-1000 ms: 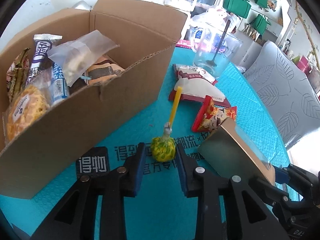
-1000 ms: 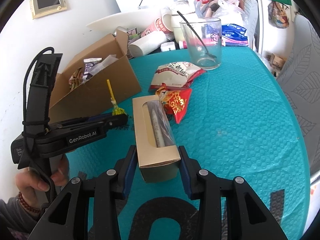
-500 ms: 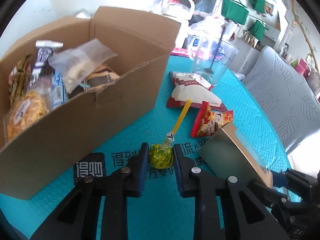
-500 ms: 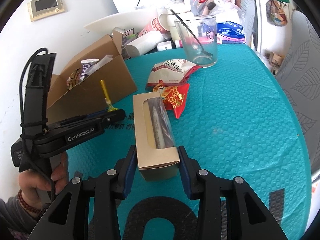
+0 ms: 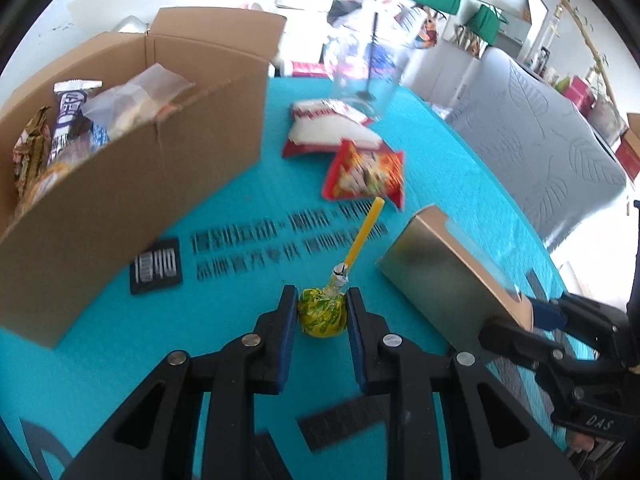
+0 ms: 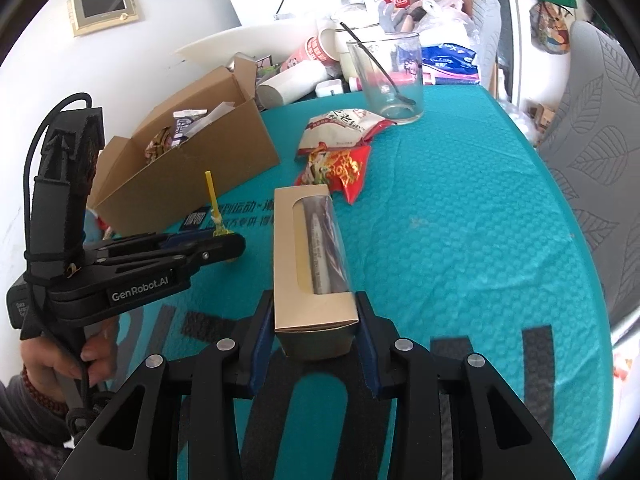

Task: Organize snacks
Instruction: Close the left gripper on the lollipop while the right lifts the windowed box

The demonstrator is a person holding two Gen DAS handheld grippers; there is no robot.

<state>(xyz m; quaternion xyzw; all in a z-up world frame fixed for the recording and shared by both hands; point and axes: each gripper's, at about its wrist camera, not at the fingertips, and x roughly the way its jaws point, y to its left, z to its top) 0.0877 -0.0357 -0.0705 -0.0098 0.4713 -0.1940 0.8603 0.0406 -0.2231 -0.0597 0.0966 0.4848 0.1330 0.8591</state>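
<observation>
**Both tongs loaded, drop risk on the way to the box**

Teal bubble-textured worktop (image 6: 460, 240), cluttered at the far edge with cups, a glass with a spoon (image 6: 386, 76) and bags. Left tongs (image 5: 322, 314) clenched on the lollipop (image 5: 322, 316), pads on the wrapped round head, yellow stick pointing away. Right tongs (image 6: 316, 320) clamped on the near end of the kraft window box (image 6: 310, 256), most of its length sticking out past the pads.

Cardboard box (image 5: 132, 184) sits left of both, already holding several snacks. Two packets remain on the worktop: red packet (image 5: 366, 174) and white-and-red packet (image 5: 330, 130).

Risks, as I judge them:
- Round lollipop head could roll or squirt out of flat pads if tilted.
- Window box held by one end only; it may pivot down or crush.
- Tongs sit close together; both heading for one box could collide.
- Stick could catch the cardboard wall.
</observation>
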